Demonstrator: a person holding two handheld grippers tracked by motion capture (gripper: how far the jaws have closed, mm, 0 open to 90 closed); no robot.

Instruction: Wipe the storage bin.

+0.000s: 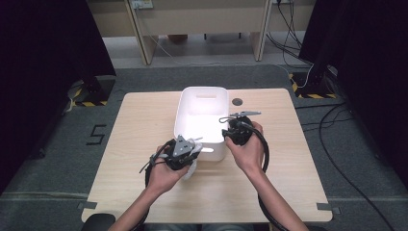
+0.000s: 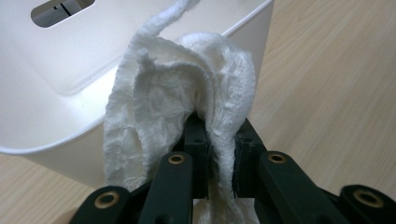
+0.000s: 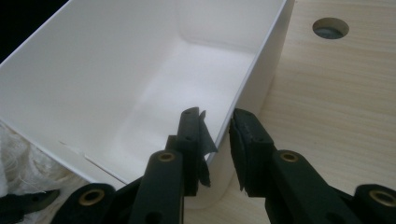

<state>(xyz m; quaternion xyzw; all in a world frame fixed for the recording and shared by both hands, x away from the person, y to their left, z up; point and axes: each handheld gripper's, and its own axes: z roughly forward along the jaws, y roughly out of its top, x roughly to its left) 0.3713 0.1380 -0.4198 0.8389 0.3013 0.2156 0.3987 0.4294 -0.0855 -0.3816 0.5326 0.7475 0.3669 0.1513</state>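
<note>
High view: I have a white bin (image 1: 202, 120) at the middle of the tabletop (image 1: 134, 144). My left tool (image 1: 185, 153) sits at the bin's near left corner with a white cloth (image 1: 191, 166) hanging from it. My right tool (image 1: 235, 131) sits at the bin's right wall, near end.

Left gripper view: the left tool (image 2: 219, 154) is clamped on the cloth (image 2: 177, 102), which bunches up ahead of the jaws, just beside the bin's (image 2: 60, 60) outer corner.

Right gripper view: the right tool (image 3: 217, 135) straddles the bin's (image 3: 93, 79) right wall, one jaw inside, one outside; I cannot tell whether the pads press the wall. The cloth (image 3: 18, 163) shows at lower left, outside the bin.
</note>
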